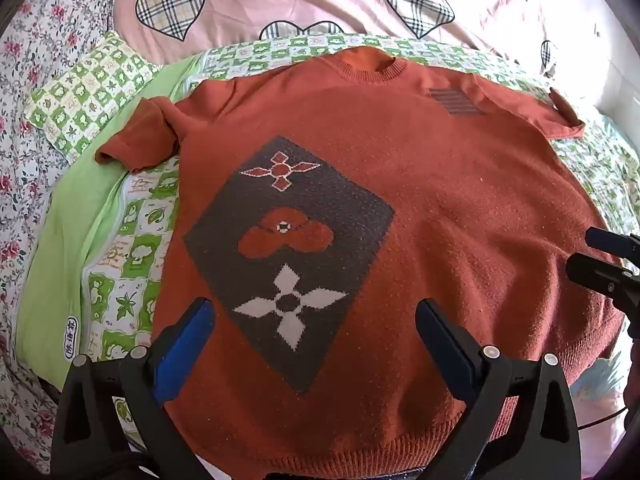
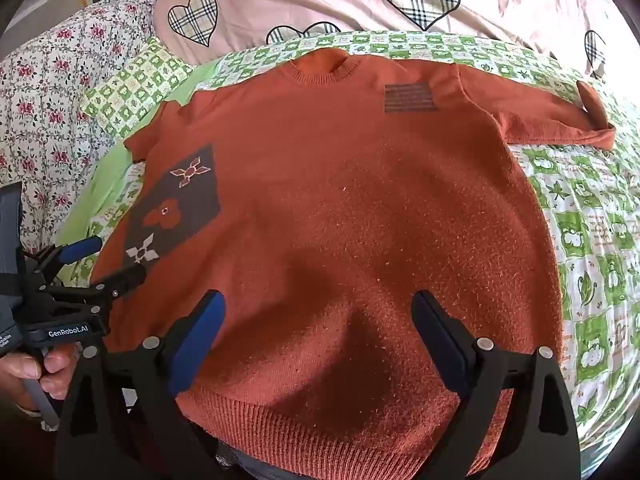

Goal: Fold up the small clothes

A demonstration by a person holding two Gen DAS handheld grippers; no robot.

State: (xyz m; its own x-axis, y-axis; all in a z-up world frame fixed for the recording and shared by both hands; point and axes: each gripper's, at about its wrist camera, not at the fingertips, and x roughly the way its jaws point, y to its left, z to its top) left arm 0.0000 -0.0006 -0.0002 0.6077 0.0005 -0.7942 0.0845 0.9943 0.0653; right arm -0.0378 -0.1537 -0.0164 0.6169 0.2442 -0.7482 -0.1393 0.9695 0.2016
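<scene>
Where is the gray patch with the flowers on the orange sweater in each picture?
Left wrist view: the gray flower patch sits mid-picture, between the open fingers.
Right wrist view: the same patch is far left, near the left gripper.
Shared landmark: the sweater's ribbed collar.

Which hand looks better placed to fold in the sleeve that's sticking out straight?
Probably the right gripper: that long sleeve lies on its side of the sweater. The left gripper hovers over the flower patch, farther off.
</scene>
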